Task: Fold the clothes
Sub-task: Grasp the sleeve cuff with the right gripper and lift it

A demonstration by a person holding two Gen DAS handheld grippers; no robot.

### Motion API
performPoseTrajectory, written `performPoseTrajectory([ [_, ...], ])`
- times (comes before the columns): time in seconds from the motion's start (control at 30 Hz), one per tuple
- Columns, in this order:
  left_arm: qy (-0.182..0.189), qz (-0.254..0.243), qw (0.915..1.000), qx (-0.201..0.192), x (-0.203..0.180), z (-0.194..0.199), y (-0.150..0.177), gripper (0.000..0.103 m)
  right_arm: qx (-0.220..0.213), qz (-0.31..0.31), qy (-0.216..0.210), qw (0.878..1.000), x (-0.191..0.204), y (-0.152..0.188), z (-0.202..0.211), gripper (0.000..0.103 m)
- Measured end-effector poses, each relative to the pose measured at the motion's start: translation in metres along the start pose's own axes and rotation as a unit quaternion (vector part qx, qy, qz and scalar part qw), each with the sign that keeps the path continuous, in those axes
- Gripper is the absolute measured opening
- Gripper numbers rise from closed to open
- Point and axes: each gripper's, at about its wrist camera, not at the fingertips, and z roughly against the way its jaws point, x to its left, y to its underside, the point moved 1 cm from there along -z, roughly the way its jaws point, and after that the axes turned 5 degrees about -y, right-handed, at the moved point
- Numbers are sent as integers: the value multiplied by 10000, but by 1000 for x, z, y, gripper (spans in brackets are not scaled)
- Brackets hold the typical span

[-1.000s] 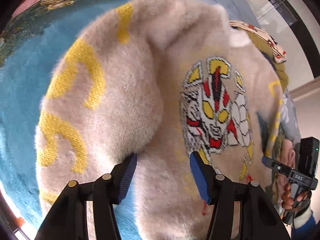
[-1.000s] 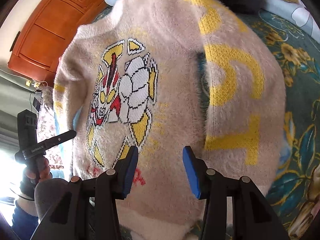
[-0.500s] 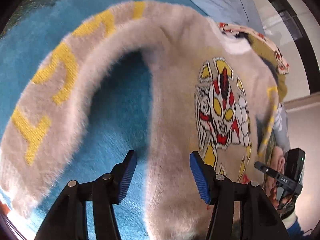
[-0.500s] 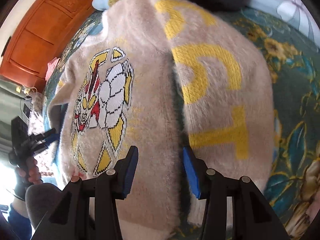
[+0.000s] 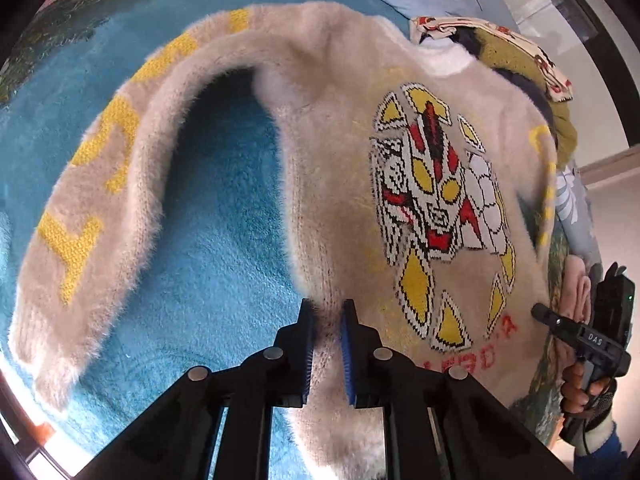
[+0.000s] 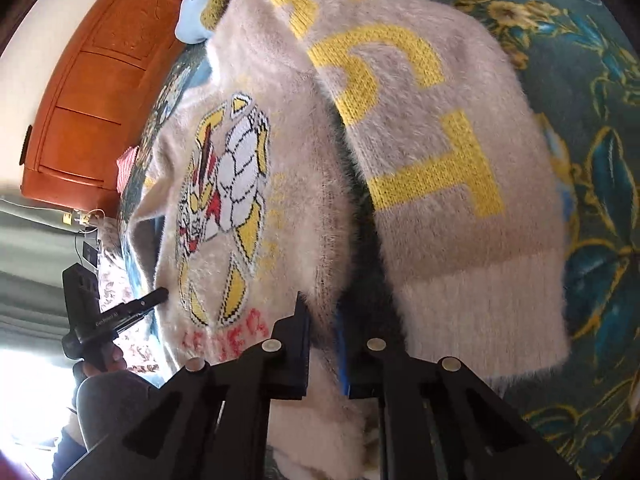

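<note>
A fluffy beige sweater (image 5: 328,168) with a red, white and yellow robot figure and yellow letters on its sleeves lies face up on a bed. My left gripper (image 5: 327,312) is shut on the sweater's hem at its left side edge. The left sleeve (image 5: 92,208) curves away over the blue blanket. My right gripper (image 6: 322,312) is shut on the sweater (image 6: 256,184) at the hem's other side, beside the right sleeve (image 6: 436,168). Each gripper shows in the other's view, at the right edge of the left wrist view (image 5: 540,312) and at the left of the right wrist view (image 6: 160,294).
A blue plush blanket (image 5: 208,240) and a dark floral bedspread (image 6: 592,80) lie under the sweater. Other clothes (image 5: 520,52) are piled beyond the collar. An orange wooden headboard (image 6: 100,80) stands at the far left of the right wrist view.
Both grippers have closed from open onto the sweater's hem edges. The left sleeve has slid off the body and now lies spread out over the blue blanket.
</note>
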Motion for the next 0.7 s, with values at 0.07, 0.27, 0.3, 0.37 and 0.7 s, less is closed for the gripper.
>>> performPoseTrajectory([
  [0.07, -81, -142, 9999, 30, -5, 5, 1, 12, 4, 159, 68, 9999, 8, 1, 4, 10],
  [0.27, -58, -424, 9985, 350, -2, 7, 23, 12, 186, 416, 61, 9989, 12, 12, 19, 10],
  [0.3, -57, -384, 9984, 417, 1, 4, 27, 13, 232, 430, 85, 9988, 10, 16, 18, 10],
  [0.37, -28, -247, 9990, 361, 7, 2, 31, 13, 338, 393, 164, 9985, 3, 23, 12, 10],
  [0.7, 12, -6, 9999, -149, 15, 38, 21, 21, 66, 747, 453, 9962, 19, 12, 29, 18],
])
